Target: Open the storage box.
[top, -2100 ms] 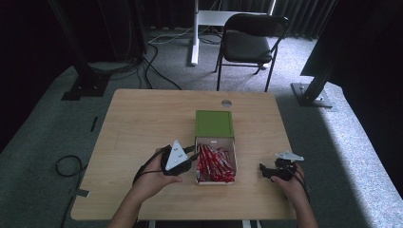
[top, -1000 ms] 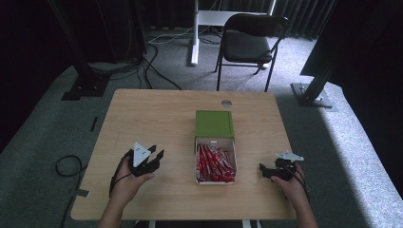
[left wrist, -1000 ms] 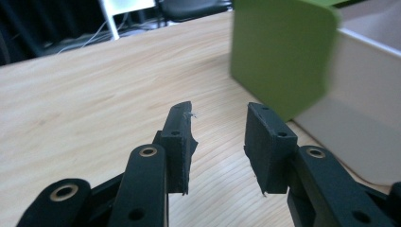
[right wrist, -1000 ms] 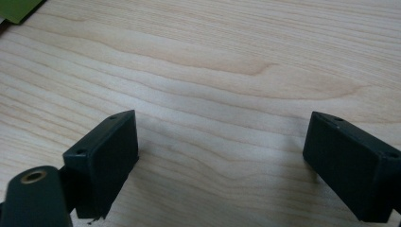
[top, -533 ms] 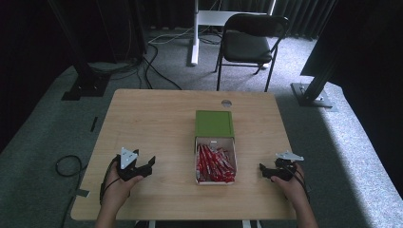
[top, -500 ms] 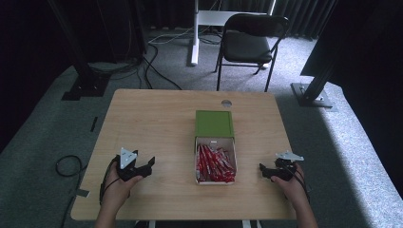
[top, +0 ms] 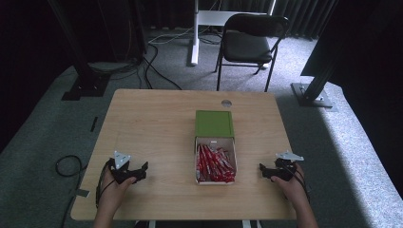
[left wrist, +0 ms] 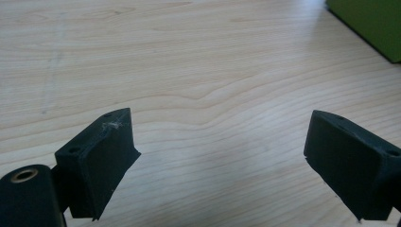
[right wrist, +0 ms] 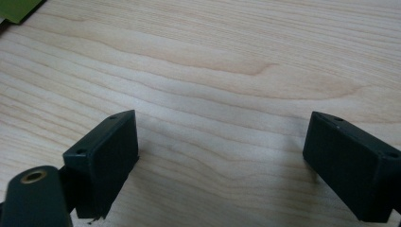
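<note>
red sachets point(top: 215, 164) fill the white box point(top: 198, 178) below a green lid point(top: 214, 123); both grippers' jaws apart, empty.

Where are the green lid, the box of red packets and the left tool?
green lid point(top: 214, 124), high view, middle of its flat top
box of red packets point(top: 215, 163), high view, on the red packets
left tool point(top: 142, 171), high view, between its open jaw tips

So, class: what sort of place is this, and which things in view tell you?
Probably a recording studio or lab. Black curtains close off the back, cables trail over grey carpet, and metal stand feet flank a lone wooden table.
</note>
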